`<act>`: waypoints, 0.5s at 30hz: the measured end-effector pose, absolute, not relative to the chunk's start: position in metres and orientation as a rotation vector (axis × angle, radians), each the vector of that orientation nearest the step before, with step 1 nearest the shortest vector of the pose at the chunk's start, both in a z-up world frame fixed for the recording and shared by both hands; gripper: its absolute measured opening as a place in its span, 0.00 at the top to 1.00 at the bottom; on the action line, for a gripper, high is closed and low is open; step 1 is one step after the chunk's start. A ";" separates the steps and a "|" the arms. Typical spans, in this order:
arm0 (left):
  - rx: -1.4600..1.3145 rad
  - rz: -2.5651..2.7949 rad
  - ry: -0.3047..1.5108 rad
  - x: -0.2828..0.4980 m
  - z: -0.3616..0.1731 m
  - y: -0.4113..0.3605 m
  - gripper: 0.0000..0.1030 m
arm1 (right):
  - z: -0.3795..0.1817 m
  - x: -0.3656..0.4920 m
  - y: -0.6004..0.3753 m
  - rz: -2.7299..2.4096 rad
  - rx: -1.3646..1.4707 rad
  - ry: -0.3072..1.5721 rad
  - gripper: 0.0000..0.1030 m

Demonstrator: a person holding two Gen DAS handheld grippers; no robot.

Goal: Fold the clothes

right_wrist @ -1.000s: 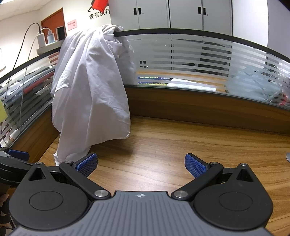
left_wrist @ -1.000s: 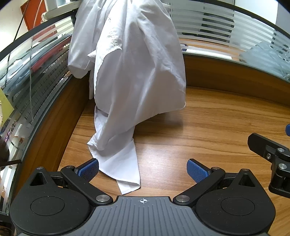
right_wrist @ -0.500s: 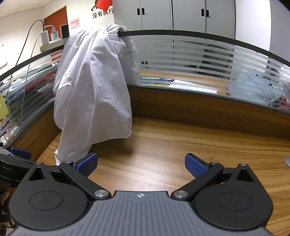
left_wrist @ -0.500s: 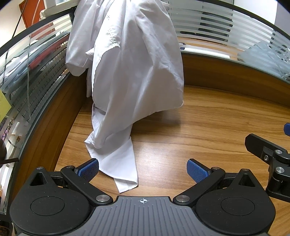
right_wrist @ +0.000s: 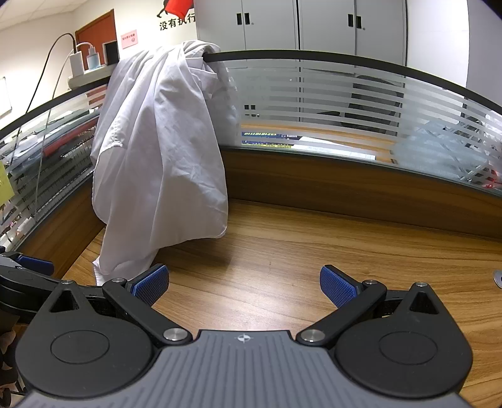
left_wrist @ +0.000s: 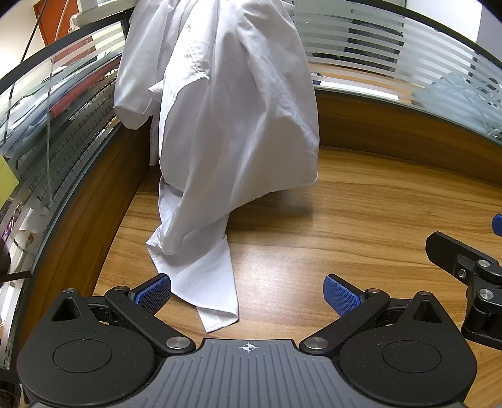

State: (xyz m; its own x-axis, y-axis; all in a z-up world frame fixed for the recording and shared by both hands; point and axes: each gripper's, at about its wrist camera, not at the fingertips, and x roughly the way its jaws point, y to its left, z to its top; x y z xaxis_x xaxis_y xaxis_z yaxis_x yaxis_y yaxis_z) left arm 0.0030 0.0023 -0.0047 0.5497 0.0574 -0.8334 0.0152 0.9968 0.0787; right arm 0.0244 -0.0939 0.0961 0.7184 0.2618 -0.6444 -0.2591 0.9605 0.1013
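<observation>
Right wrist: wall lettering [right_wrist: 177, 21] reads 没有执行.

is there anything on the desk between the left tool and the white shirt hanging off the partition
Nothing visible. The left tool is open, and the white shirt trails a sleeve end onto the bare wooden desk just beyond its fingers. The right tool is off to the side.

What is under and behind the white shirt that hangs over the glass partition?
The white shirt drapes over the glass partition, which it hides there. Its lower end lies on the wooden desk. What else it covers cannot be seen.
</observation>
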 end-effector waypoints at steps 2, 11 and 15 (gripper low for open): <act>0.080 0.025 0.990 0.003 -0.004 0.002 0.00 | 0.096 0.024 -0.095 0.287 0.005 0.714 0.00; 0.080 0.024 0.993 0.004 -0.005 0.003 0.00 | 0.095 0.025 -0.095 0.285 0.002 0.715 0.00; 0.081 0.025 0.995 0.005 -0.005 0.002 0.00 | 0.095 0.025 -0.095 0.285 -0.001 0.714 0.00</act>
State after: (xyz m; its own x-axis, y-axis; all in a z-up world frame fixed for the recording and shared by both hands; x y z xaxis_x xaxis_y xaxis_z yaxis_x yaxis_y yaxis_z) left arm 0.0050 0.0025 -0.0047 0.5447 0.0579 -0.8366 0.0165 0.9967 0.0797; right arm 0.0250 -0.0954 0.0947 0.7184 0.2579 -0.6461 -0.2583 0.9612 0.0965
